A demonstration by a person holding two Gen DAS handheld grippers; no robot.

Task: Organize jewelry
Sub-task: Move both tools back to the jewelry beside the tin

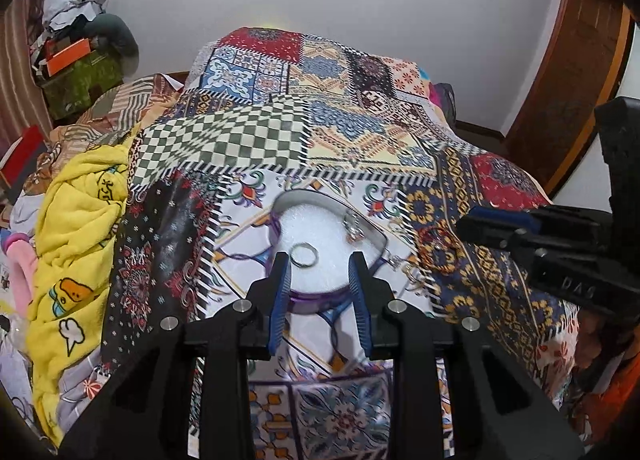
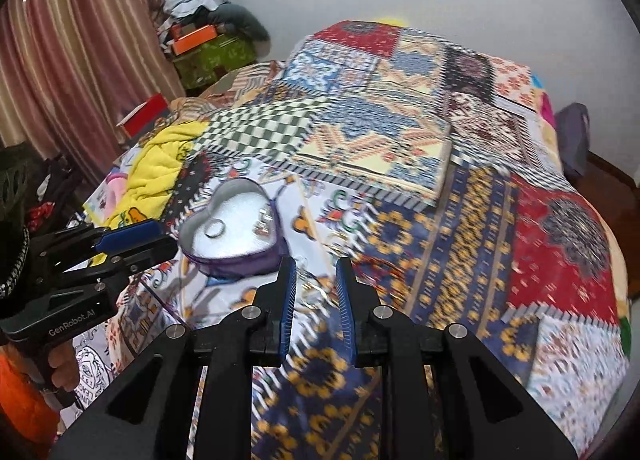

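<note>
A heart-shaped purple jewelry box (image 1: 316, 298) with white foam inside lies open on the patchwork bedspread; it also shows in the right wrist view (image 2: 240, 260). A silver ring (image 1: 304, 255) (image 2: 215, 229) and earrings (image 1: 352, 230) (image 2: 264, 222) lie in it. My left gripper (image 1: 320, 260) is open, its fingers over the box's near rim. My right gripper (image 2: 316, 272) is open and empty, right of the box, over small silver jewelry (image 2: 316, 294) on the cloth. A thin bangle (image 1: 440, 248) lies right of the box.
A yellow blanket (image 1: 76, 244) is bunched at the bed's left. A folded patchwork slab (image 2: 372, 140) rises behind the box. Curtains (image 2: 60, 60) and a pile of boxes (image 2: 208, 44) stand at the left. A wooden door (image 1: 572, 72) is at the right.
</note>
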